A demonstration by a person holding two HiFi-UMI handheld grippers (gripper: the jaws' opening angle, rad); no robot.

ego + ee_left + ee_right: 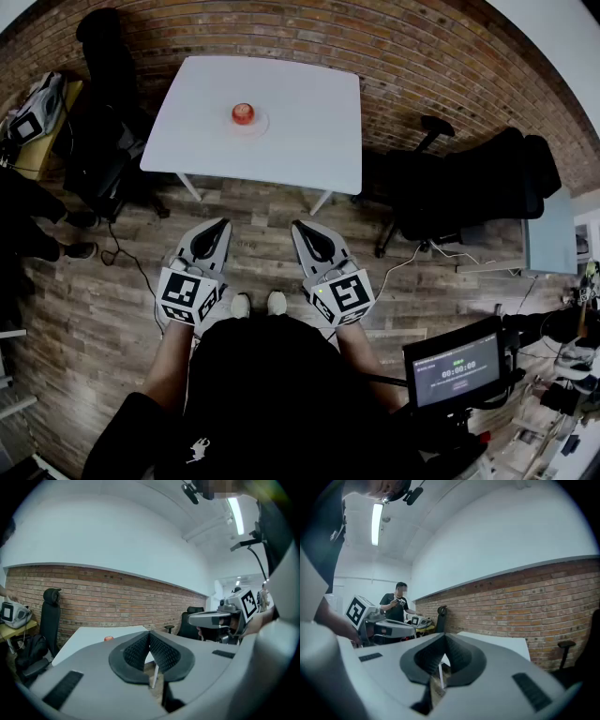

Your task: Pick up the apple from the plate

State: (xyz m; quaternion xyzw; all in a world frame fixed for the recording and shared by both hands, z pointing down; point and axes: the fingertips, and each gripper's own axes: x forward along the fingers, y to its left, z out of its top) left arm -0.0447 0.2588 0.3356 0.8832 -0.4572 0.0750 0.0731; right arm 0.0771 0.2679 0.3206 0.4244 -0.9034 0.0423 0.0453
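Both the left gripper [221,225] and right gripper [298,227] have empty, clenched jaws; whichever reaches the apple [243,113] on the plate [262,123] should open first

Pretty plain room: red brick wall [412,56] along the far side with white plaster [93,536] above it, wood plank floor [84,319], a white square table [300,141] near the brick, black office chairs [469,183] either side, tube light [376,524] glowing on the ceiling.
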